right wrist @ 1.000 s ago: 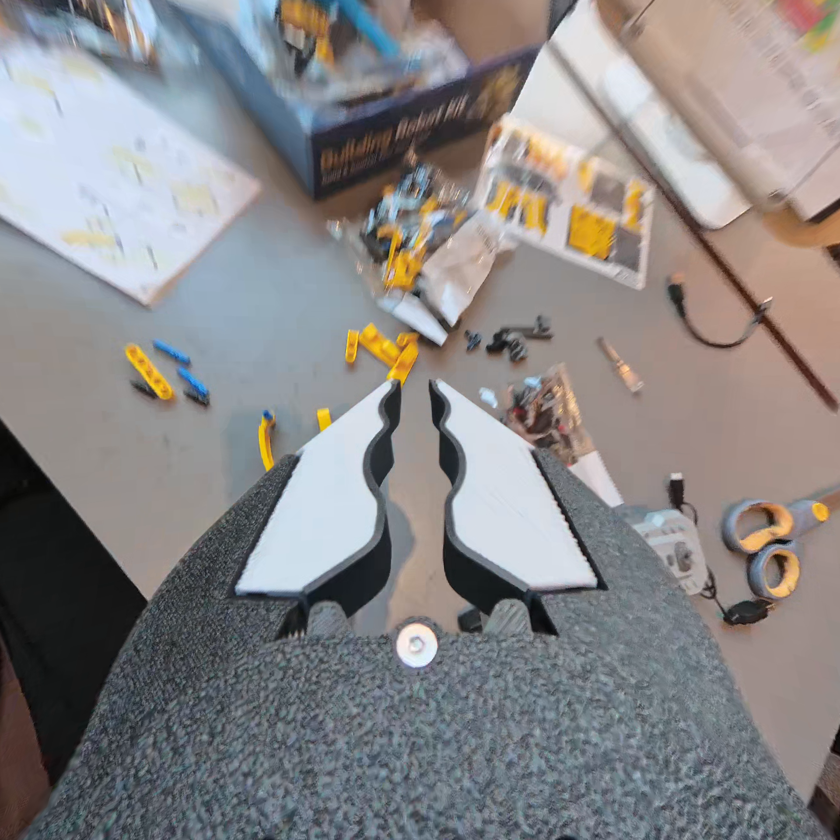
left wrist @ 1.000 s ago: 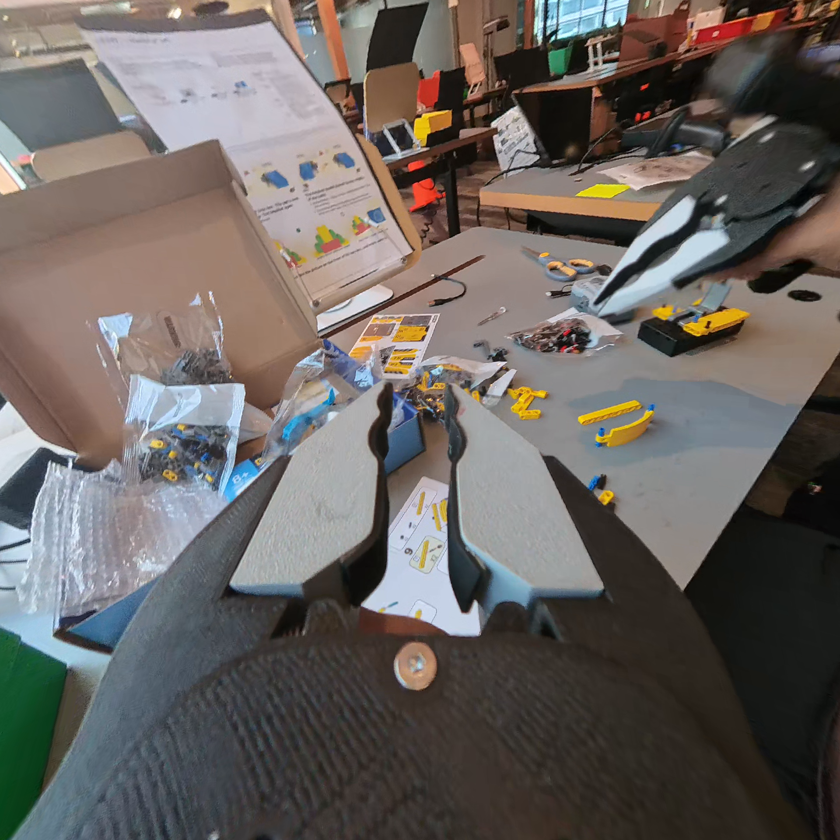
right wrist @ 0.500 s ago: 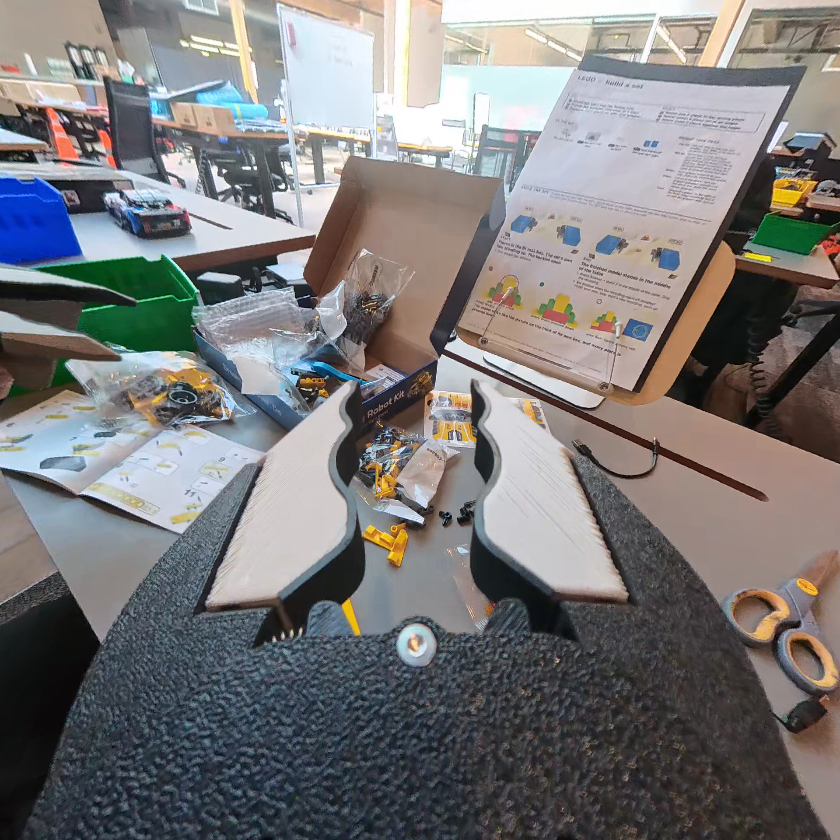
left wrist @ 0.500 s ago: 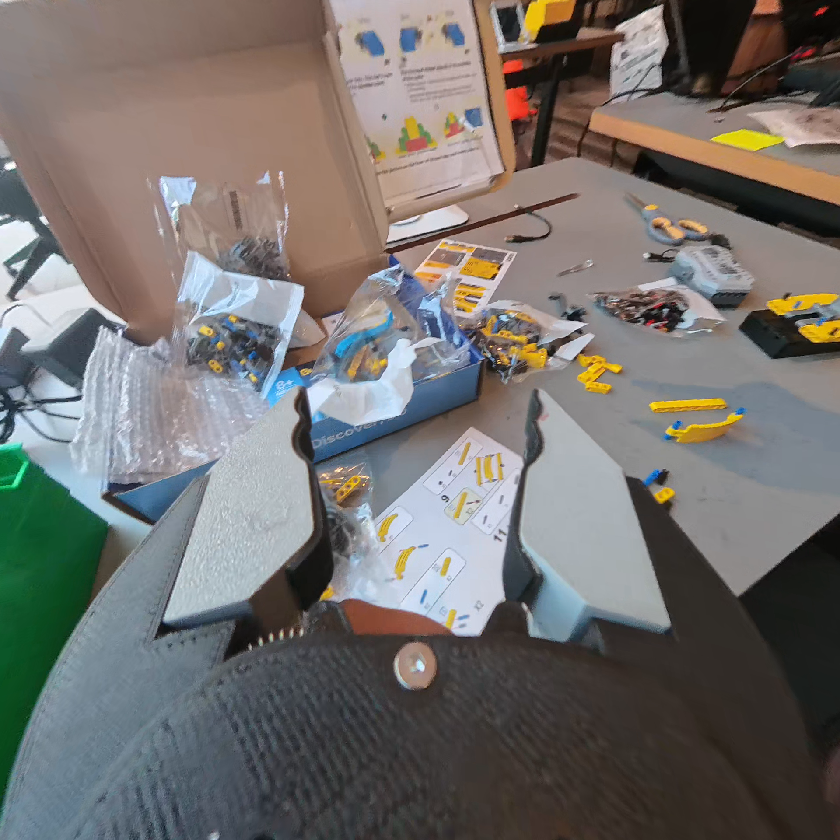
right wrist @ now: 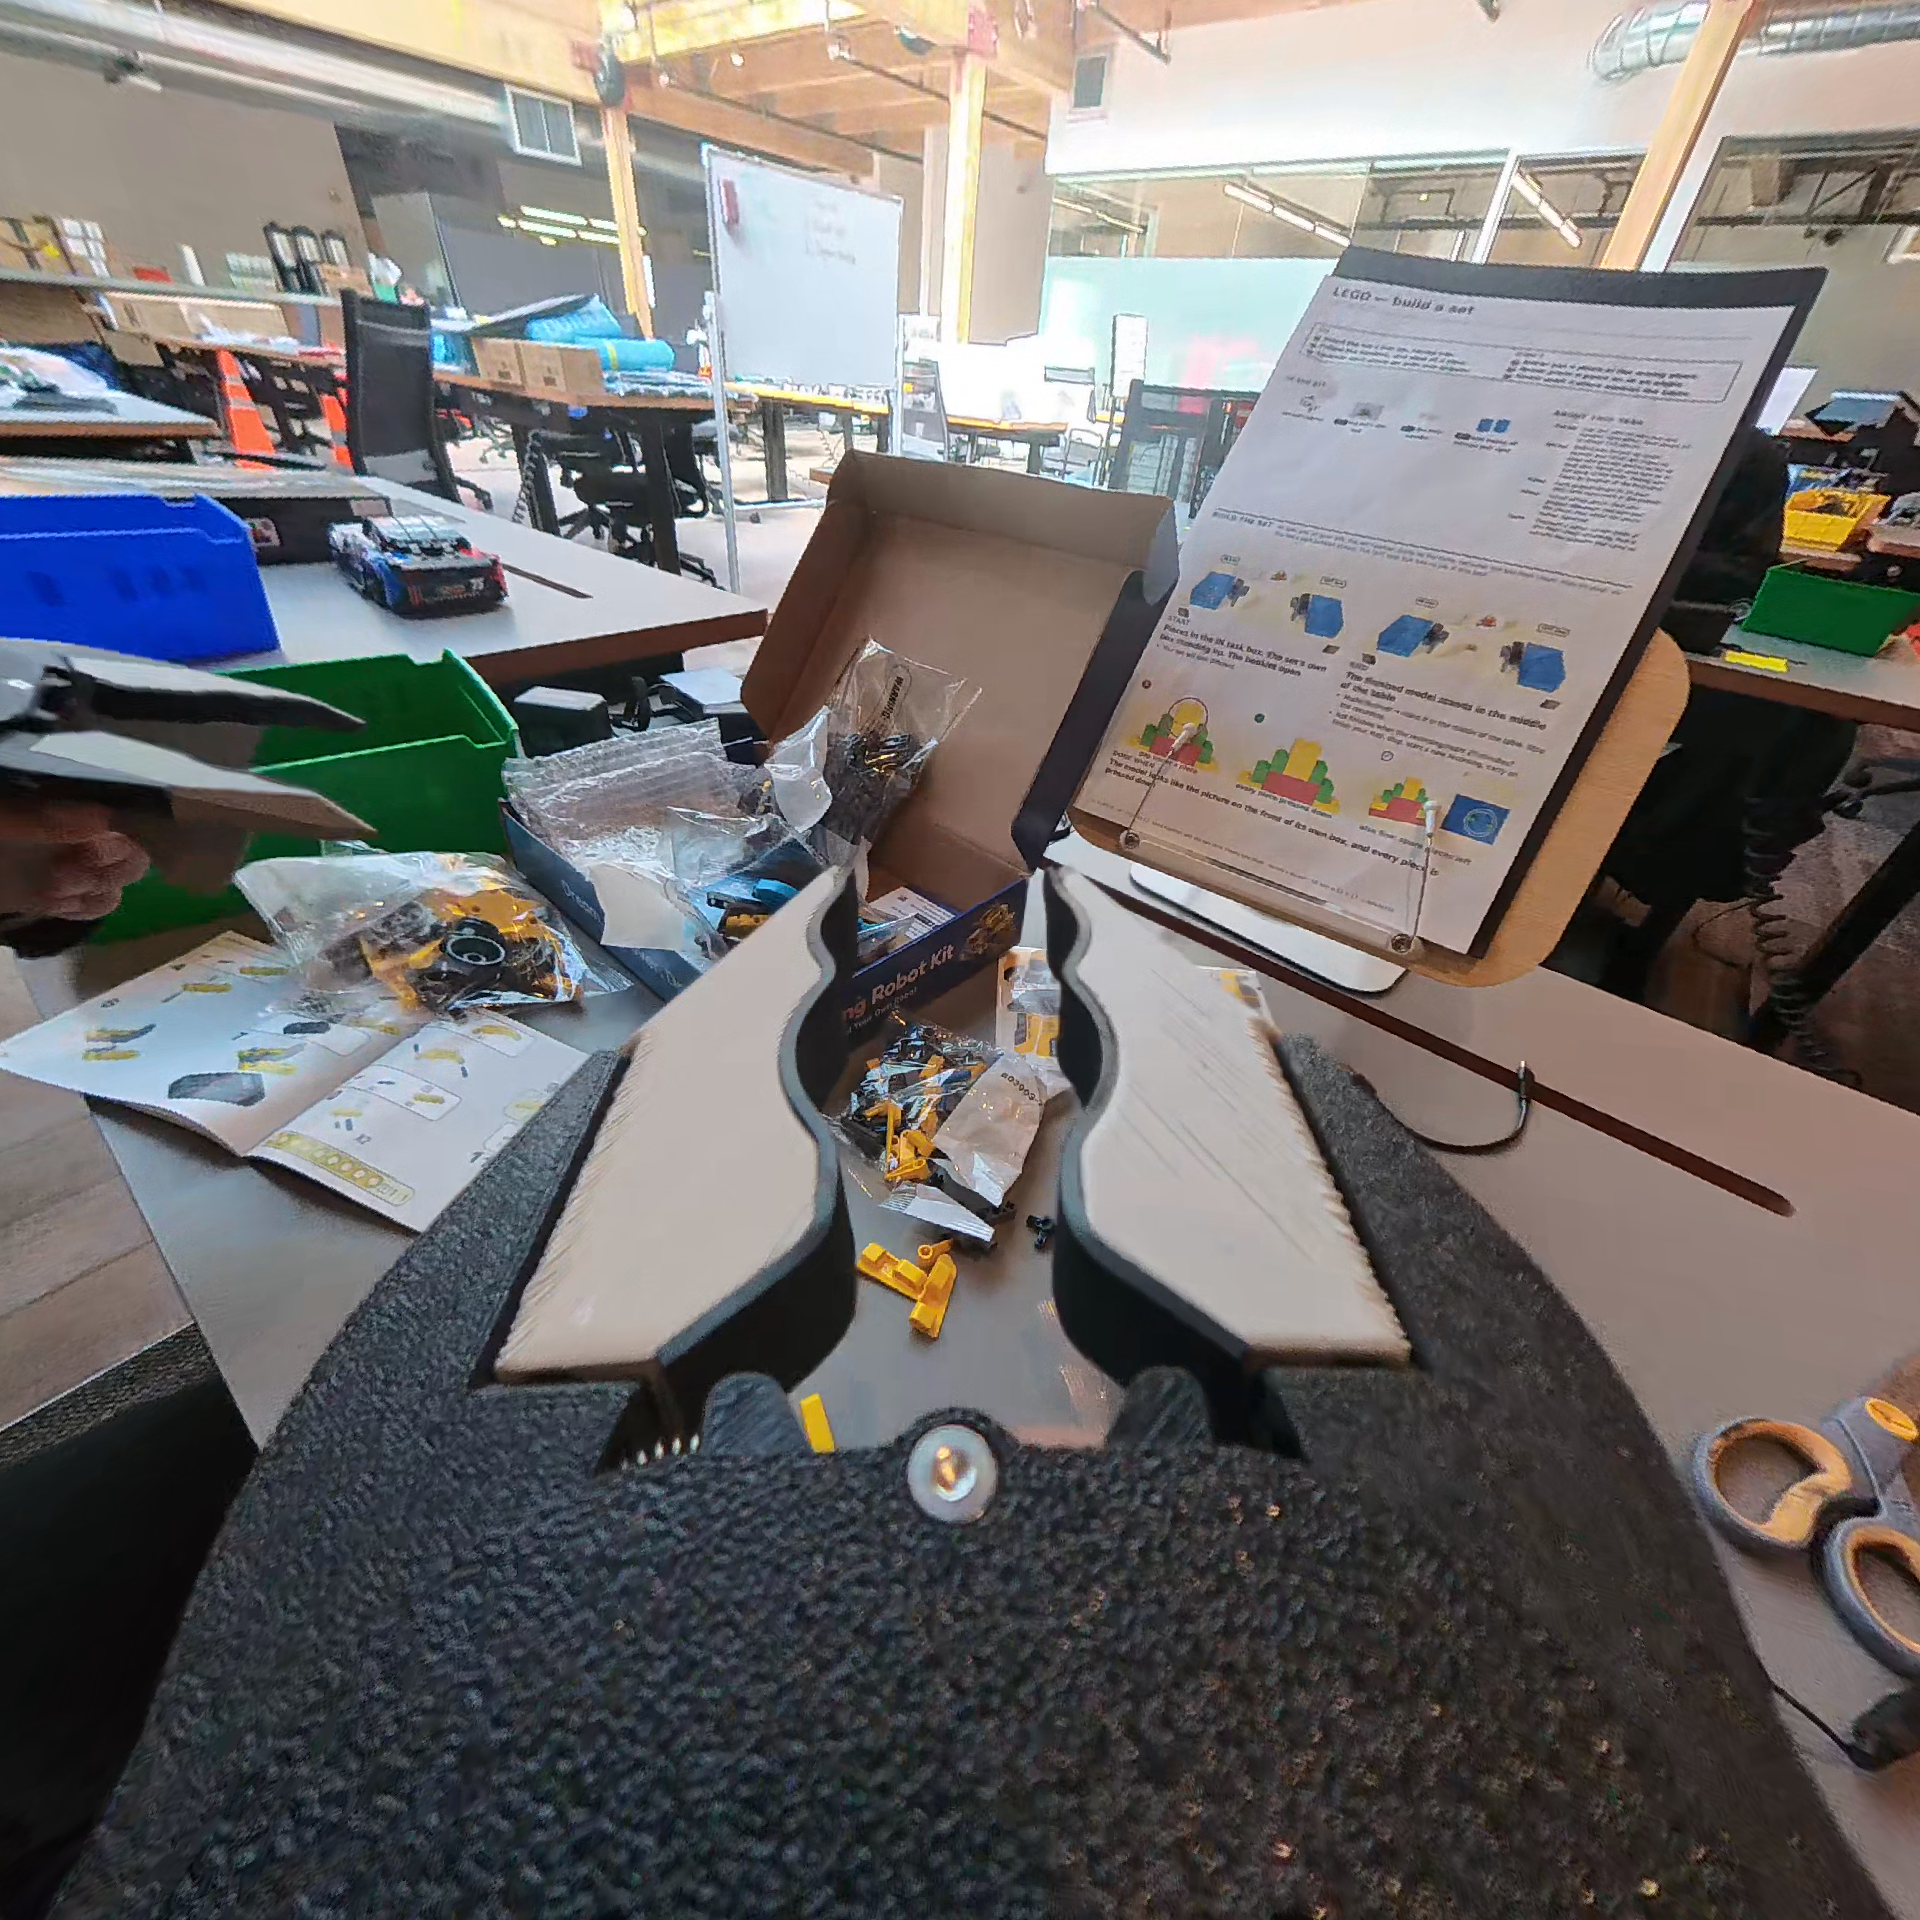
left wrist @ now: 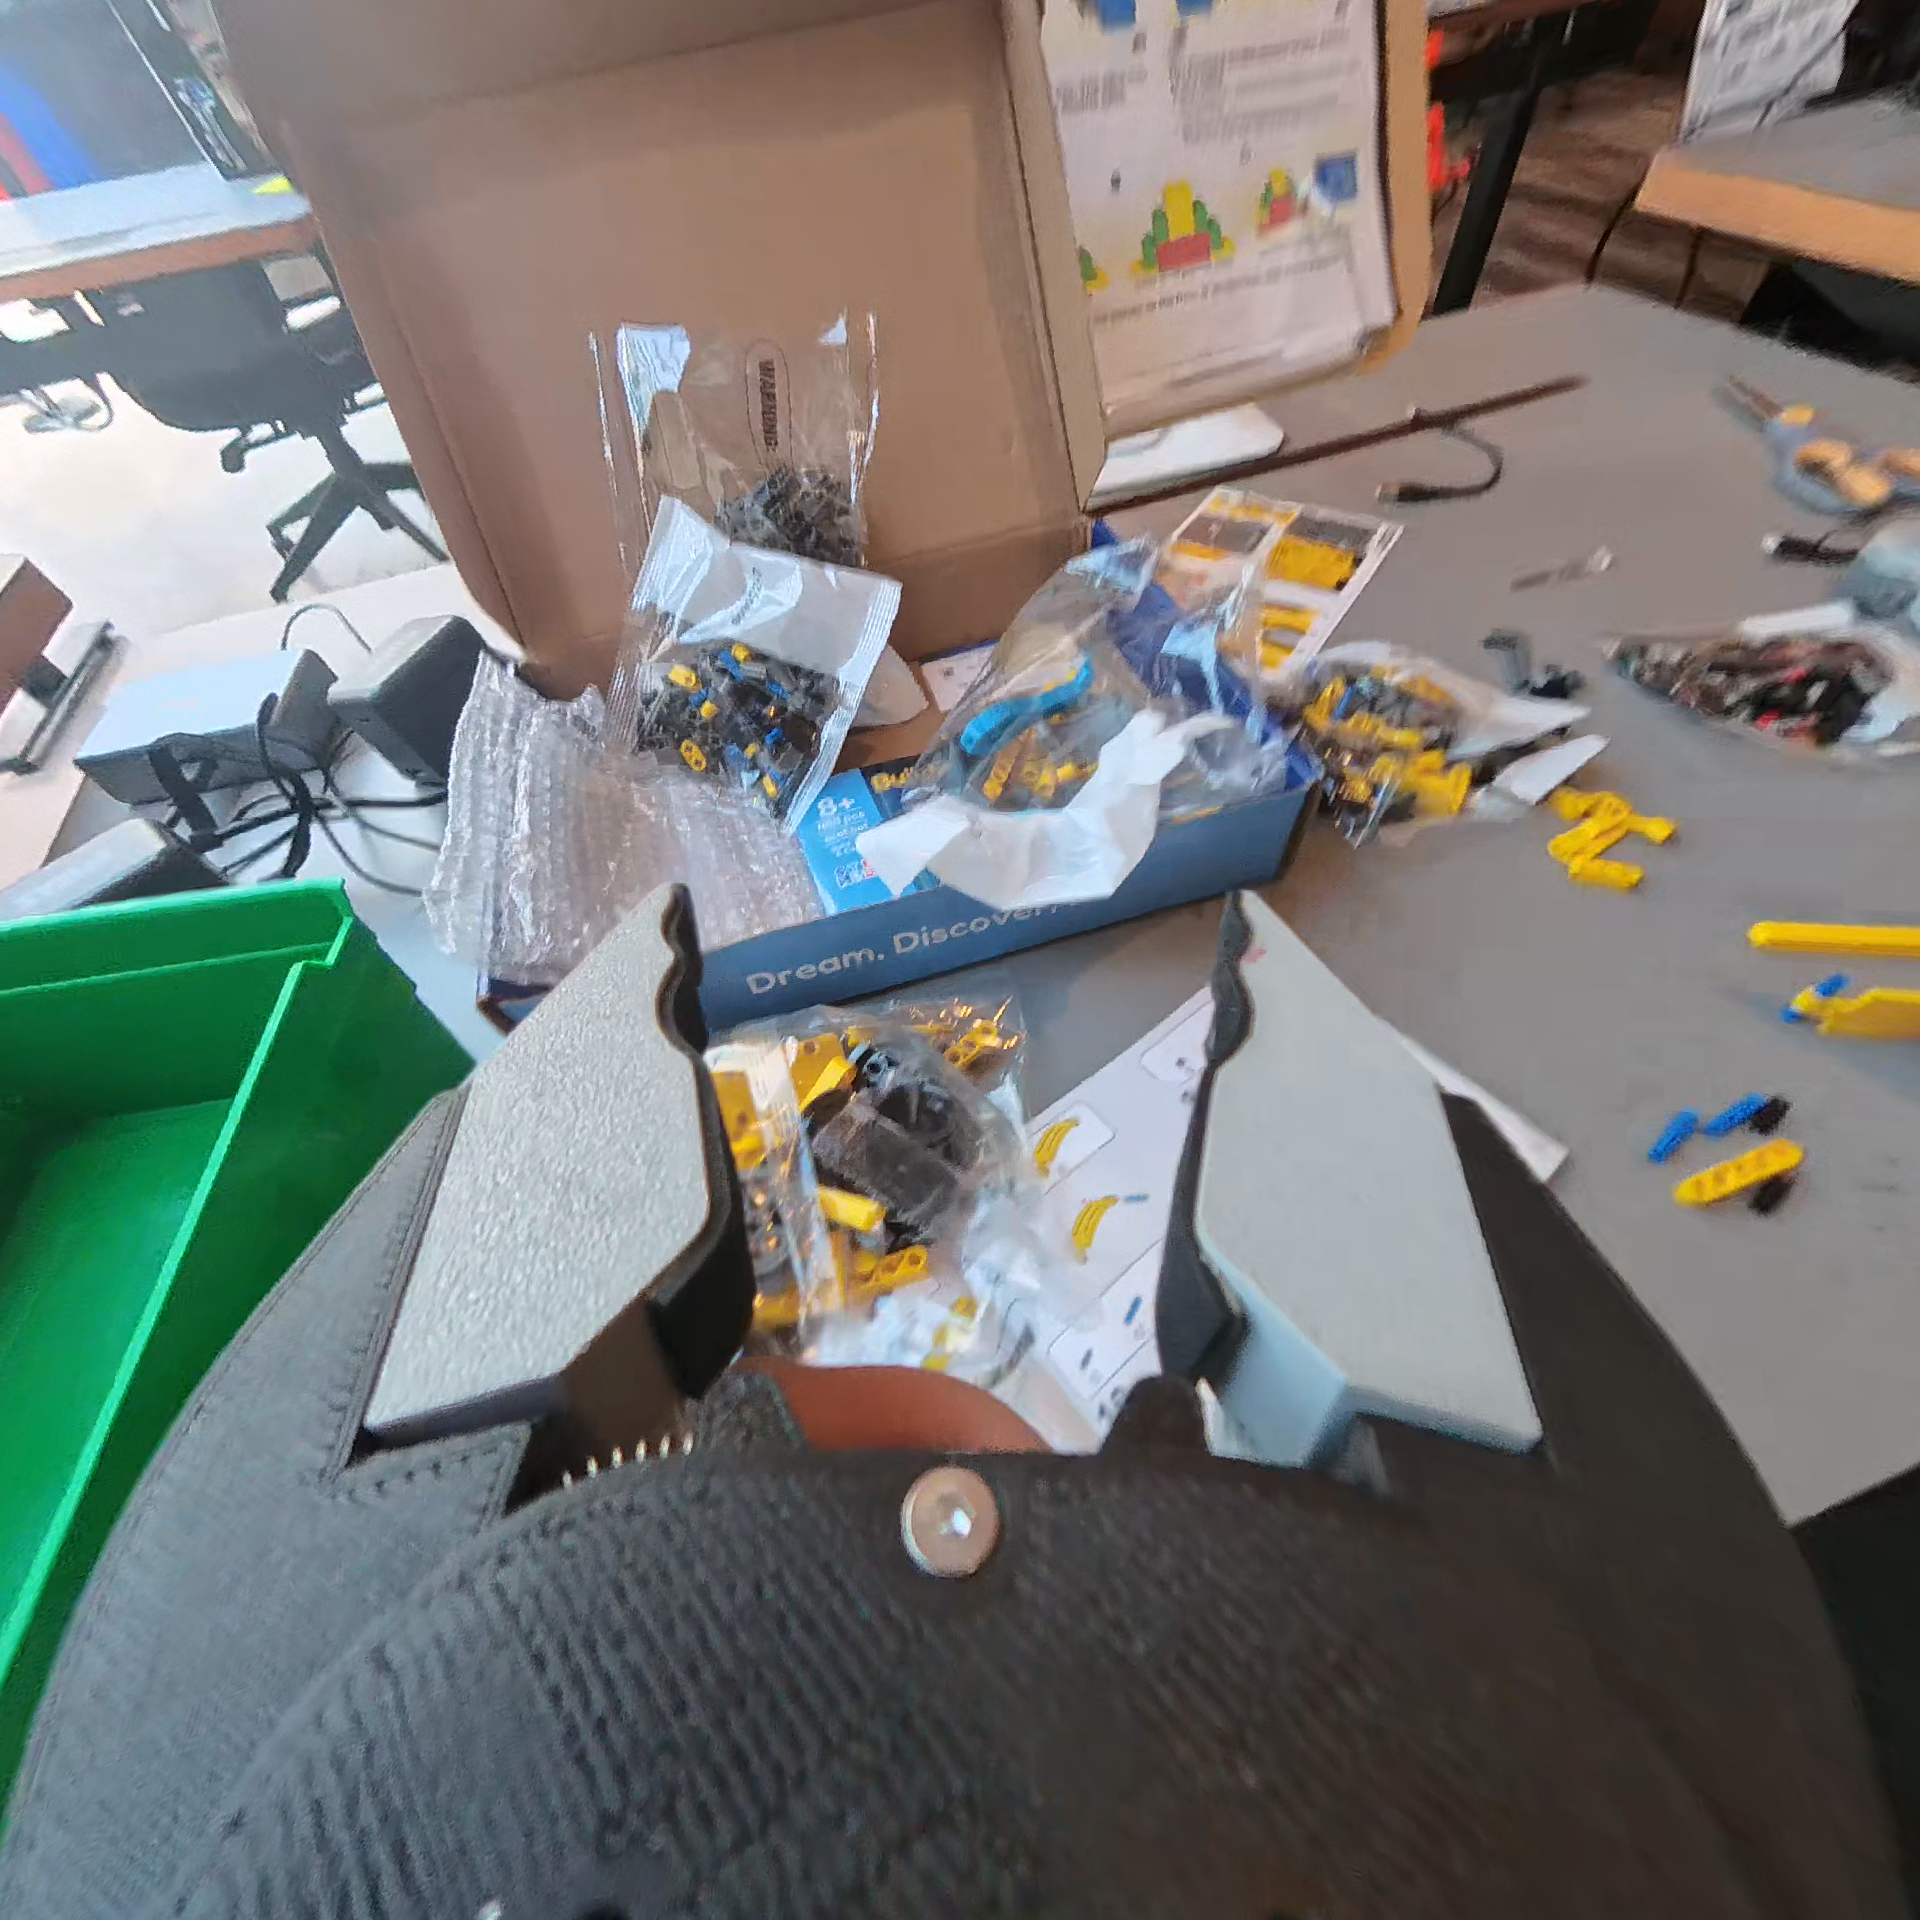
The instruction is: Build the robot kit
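Note:
My left gripper (left wrist: pixel 951 935) is open wide and empty. A clear bag of yellow and black parts (left wrist: pixel 883 1143) shows between its fingers, lying on an open instruction booklet (left wrist: pixel 1101 1236). In the right wrist view the left gripper (right wrist: pixel 364 774) hovers above and left of that bag (right wrist: pixel 436 935), apart from it. My right gripper (right wrist: pixel 945 894) is open and empty, held above the grey table (right wrist: pixel 1558 1299). Below it lie a smaller torn bag of yellow parts (right wrist: pixel 935 1122) and loose yellow pieces (right wrist: pixel 914 1273).
A blue kit box (left wrist: pixel 997 925) with a raised cardboard lid (left wrist: pixel 675 260) holds more bags and bubble wrap. A green bin (left wrist: pixel 156 1091) stands at the left. An instruction sheet on a stand (right wrist: pixel 1455 623) is behind. Scissors (right wrist: pixel 1818 1496) lie at the right. Loose yellow and blue parts (left wrist: pixel 1735 1174) are scattered.
My left gripper opened wide and swung left and down over the bag on the booklet. My right gripper tilted up from the table to a level view and opened wider.

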The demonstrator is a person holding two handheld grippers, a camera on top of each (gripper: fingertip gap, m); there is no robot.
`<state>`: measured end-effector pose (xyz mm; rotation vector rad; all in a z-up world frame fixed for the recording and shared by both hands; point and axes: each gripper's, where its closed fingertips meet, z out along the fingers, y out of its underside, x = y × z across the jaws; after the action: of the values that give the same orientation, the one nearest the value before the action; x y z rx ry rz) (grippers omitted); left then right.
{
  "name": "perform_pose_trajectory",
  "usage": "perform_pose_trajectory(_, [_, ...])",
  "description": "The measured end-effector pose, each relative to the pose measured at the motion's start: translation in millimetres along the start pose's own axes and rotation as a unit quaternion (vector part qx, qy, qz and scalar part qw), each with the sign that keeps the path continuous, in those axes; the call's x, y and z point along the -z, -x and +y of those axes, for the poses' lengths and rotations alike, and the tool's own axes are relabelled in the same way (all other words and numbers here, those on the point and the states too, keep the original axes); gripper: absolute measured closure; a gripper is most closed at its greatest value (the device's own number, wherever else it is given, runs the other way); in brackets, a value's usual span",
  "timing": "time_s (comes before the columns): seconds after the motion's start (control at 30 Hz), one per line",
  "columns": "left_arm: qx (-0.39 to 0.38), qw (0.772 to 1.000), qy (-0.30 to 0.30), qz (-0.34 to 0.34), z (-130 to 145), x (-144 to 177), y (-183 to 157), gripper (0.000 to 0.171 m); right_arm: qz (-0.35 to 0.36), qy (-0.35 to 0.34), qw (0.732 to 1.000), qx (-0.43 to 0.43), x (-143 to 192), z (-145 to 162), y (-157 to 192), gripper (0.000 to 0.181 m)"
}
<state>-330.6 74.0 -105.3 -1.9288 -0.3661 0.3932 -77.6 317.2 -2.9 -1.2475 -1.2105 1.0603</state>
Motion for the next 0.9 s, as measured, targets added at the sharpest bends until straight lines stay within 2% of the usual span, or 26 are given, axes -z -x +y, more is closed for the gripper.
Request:
perform_pose_trajectory(0.1, [-0.017,0.997,0.071,-0.019,29,-1,20,0.075,0.002,-0.006,1.0,0.003,1,-3,0,0.149])
perform_pose_trajectory(0.2, [-0.003,0.996,0.083,-0.035,37,0,33,0.082,-0.004,0.0,1.0,0.0,1,0,1,0.151])
perform_pose_trajectory(0.27, [0.004,0.995,0.097,-0.019,42,-2,28,0.083,-0.019,0.005,1.0,-0.003,-1,3,6,0.162])
perform_pose_trajectory(0.33, [-0.006,0.994,0.102,-0.023,45,-5,28,0.083,-0.034,0.011,0.999,0.008,-1,6,11,0.181])
perform_pose_trajectory(0.37, [-0.011,0.994,0.104,-0.026,45,-5,28,0.087,-0.032,0.015,0.999,0.016,-2,7,12,0.181])
perform_pose_trajectory(0.43, [-0.012,0.994,0.103,-0.025,44,-5,27,0.105,-0.024,0.025,0.999,0.033,-3,11,11,0.181])
perform_pose_trajectory(0.53, [-0.016,0.994,0.107,-0.018,45,-3,25,0.112,-0.027,0.028,0.999,0.037,-4,12,13,0.181])
perform_pose_trajectory(0.6, [-0.039,0.99,0.133,-0.019,53,2,26,0.121,-0.031,0.028,0.999,0.032,-5,13,14,0.181])
perform_pose_trajectory(0.77, [-0.102,0.977,0.187,-0.027,73,31,40,0.124,-0.03,0.031,0.999,0.031,-6,16,11,0.181])
perform_pose_trajectory(0.9, [-0.107,0.973,0.2,-0.027,79,32,41,0.128,-0.039,0.042,0.998,0.023,-11,22,13,0.181])
